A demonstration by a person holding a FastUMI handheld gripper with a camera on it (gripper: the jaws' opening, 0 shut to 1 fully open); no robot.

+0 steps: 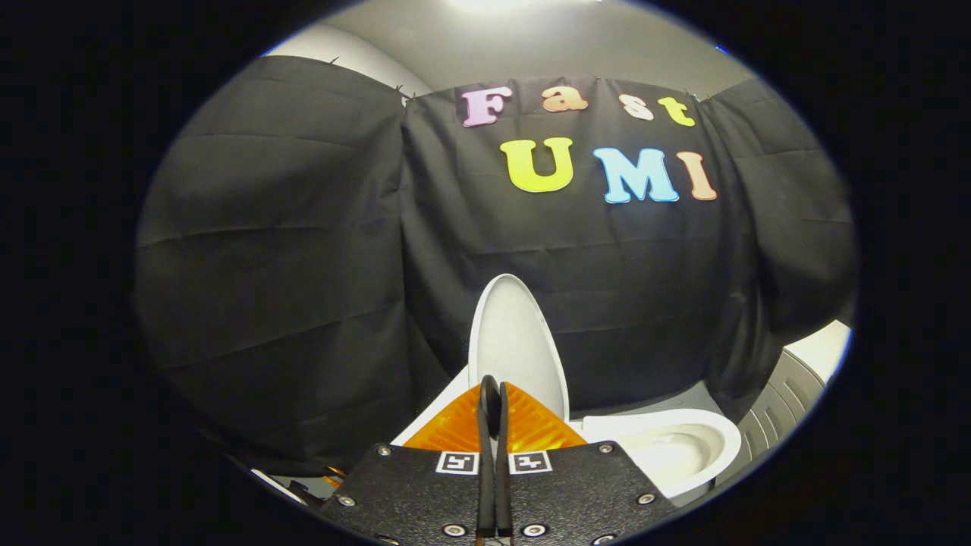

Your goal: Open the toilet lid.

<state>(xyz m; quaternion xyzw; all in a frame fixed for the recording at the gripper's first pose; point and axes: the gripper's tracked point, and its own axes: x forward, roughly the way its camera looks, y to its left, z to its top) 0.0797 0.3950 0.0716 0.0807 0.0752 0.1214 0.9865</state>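
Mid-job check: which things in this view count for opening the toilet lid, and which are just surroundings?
For the job:
- toilet lid, standing raised just beyond the fingers
- toilet bowl, uncovered, beside the lid
- gripper, fingers closed together, nothing between them

Just surroundings:
- black cloth wall behind the toilet
- ribbed white unit beyond the bowl; I cannot tell what it is

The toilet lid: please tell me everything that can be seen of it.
The white, oval, smooth plastic-looking toilet lid stands raised, almost upright, before the black cloth wall, left of the open white bowl. Its lower part is hidden behind the gripper, whose fingers are shut together just before it. Whether they touch it cannot be told.
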